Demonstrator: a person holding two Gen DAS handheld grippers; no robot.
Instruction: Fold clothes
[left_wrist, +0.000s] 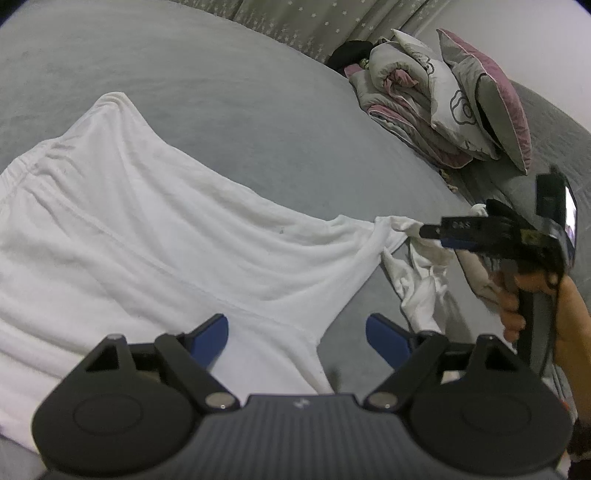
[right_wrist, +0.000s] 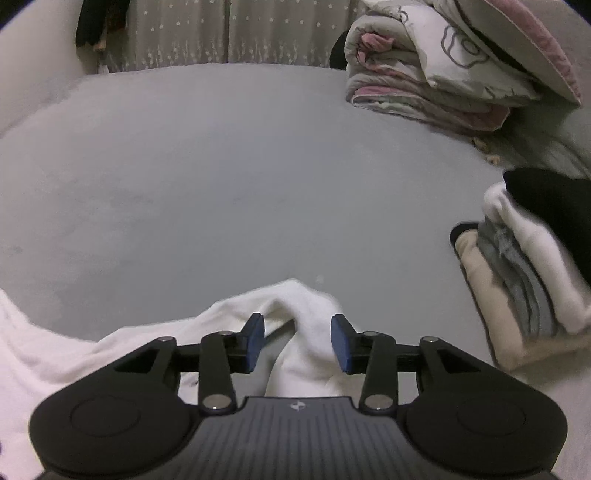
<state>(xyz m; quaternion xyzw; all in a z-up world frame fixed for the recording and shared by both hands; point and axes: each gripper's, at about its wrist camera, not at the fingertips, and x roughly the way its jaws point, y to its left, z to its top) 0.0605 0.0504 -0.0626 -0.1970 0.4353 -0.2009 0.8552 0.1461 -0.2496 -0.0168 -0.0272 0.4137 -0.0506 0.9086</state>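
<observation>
White, soft knit cotton is what the large garment (left_wrist: 140, 236) looks like; it lies spread across the grey bed sheet (left_wrist: 240, 92), wrinkled, with a seam or hem running across it. From the left wrist view it fills the frame from 9 to 6 o'clock, and one narrow end trails off toward 3 o'clock. There the right gripper (right_wrist: 297, 341) hovers over a bunched, raised ridge of that cloth, jaws partly apart with the fabric between the blue pads but not pinched. The left gripper (left_wrist: 297, 338) has its jaws wide, empty, above the garment's near edge.

By the look of it, the cloth is light, limp and drapes freely, so it will sag and slide; hems and corners give the firmest hold. A stack of folded clothes (right_wrist: 532, 280) sits at 3 o'clock in the right wrist view, and a rolled quilt with pillows (right_wrist: 443, 66) at 1 o'clock.
</observation>
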